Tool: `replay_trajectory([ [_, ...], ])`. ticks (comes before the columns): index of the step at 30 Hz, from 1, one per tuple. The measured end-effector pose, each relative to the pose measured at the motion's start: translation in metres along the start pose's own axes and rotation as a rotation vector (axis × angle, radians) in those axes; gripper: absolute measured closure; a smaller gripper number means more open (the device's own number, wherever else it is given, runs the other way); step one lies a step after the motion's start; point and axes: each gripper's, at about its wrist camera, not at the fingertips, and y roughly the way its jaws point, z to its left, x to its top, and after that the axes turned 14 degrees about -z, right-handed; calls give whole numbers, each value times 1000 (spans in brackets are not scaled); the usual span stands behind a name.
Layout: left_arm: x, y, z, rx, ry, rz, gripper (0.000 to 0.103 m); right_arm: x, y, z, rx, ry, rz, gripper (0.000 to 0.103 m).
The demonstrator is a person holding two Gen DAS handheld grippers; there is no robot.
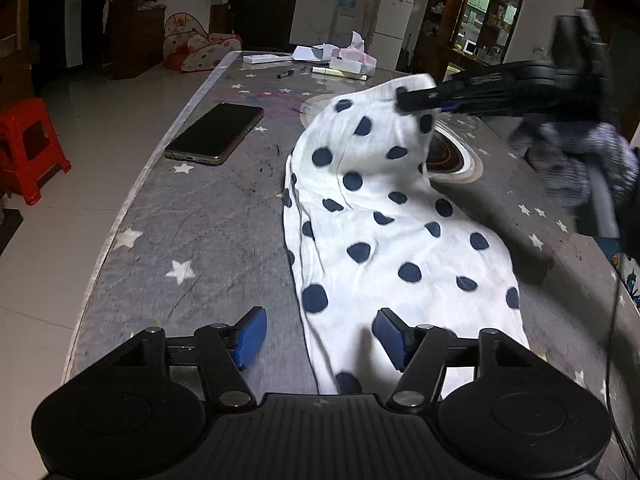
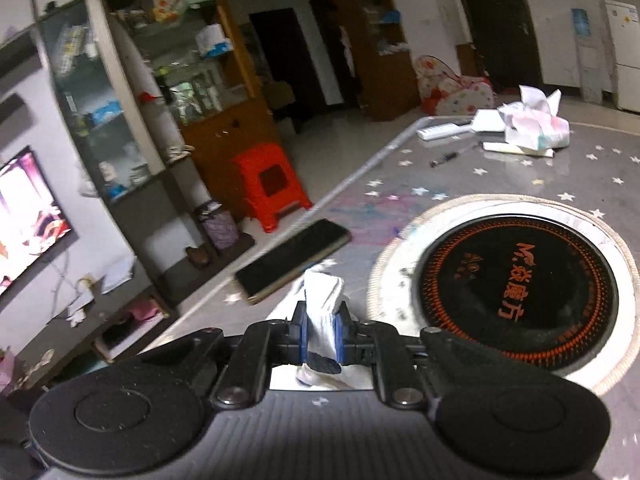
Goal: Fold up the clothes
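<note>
The fingers of the right gripper (image 2: 322, 330) are clenched on a bunched fold of the white, navy-dotted garment (image 1: 384, 216), by which its far end is held lifted off the worktop (image 1: 208, 216). The blue-padded left gripper (image 1: 318, 338) is spread wide, nothing pinched, one pad over the garment's near end. The soft, crumpled cloth is draped across the grey star-printed cover, beside a round black hob (image 2: 516, 292) and a flat dark phone (image 1: 216, 134).
</note>
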Motion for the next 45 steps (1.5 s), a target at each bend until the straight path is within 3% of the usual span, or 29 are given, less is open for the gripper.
replay_trajectory([
  [16,-10,-41,17,107,-18,-41,38,-45,-140,96,294,-53,35,92],
  [22,-8,-55,22,129,-33,-76,38,-84,-177,127,390,-158,87,91],
  [26,-6,-64,19,127,-29,-97,38,-110,-199,141,442,-284,137,80],
  [29,-5,-69,16,120,-27,-109,38,-123,-214,149,488,-305,187,80],
  [34,-1,-74,3,83,-18,-132,38,-115,-217,141,465,-247,175,73],
  [36,2,-75,-3,67,-14,-145,38,-109,-211,135,411,-220,161,59],
  [40,7,-73,-12,48,-8,-157,38,-111,-182,123,288,-189,191,58],
  [45,7,-75,-17,30,1,-157,37,-129,-148,108,275,-71,260,58],
])
